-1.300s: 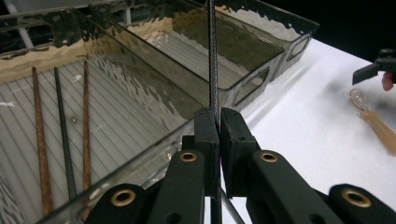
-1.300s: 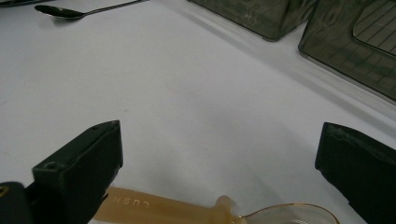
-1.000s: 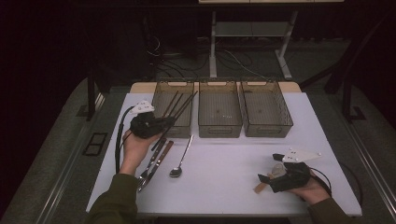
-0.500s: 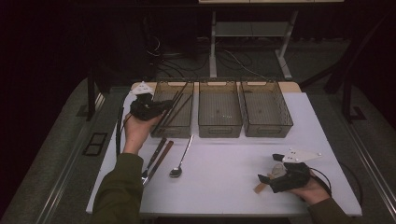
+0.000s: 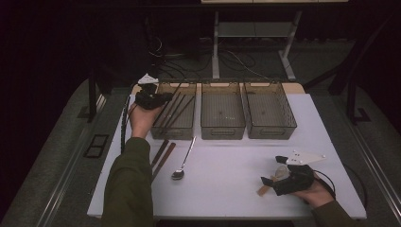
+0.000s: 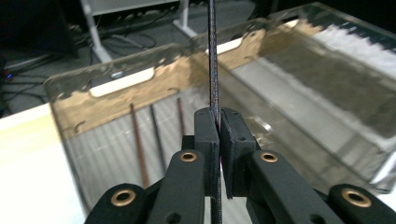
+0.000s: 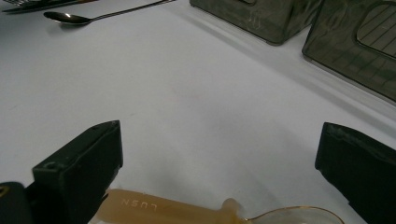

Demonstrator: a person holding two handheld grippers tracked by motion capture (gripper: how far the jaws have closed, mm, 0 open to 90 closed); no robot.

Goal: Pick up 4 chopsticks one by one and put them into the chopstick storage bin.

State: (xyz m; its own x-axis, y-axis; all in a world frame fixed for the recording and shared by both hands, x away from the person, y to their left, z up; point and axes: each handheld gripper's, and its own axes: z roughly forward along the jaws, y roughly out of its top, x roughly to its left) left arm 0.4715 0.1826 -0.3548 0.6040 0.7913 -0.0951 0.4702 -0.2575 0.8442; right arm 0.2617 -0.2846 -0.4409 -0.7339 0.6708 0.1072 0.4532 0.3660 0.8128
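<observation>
High view: the left gripper (image 5: 163,98), clamped on a thin dark chopstick (image 6: 213,56), hangs over the leftmost bin (image 5: 187,131), where a careless release could tip the stick across the rim onto the table (image 5: 227,161).

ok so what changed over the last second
The left tool, shut on a dark chopstick, moved away from the person, from above the cutlery on the table up over the left bin, which already has chopsticks lying in it. The chopstick stayed clamped throughout. The right tool kept still, open over a translucent spoon. The metal spoon, the two chopsticks beside it and the three bins did not shift.
</observation>
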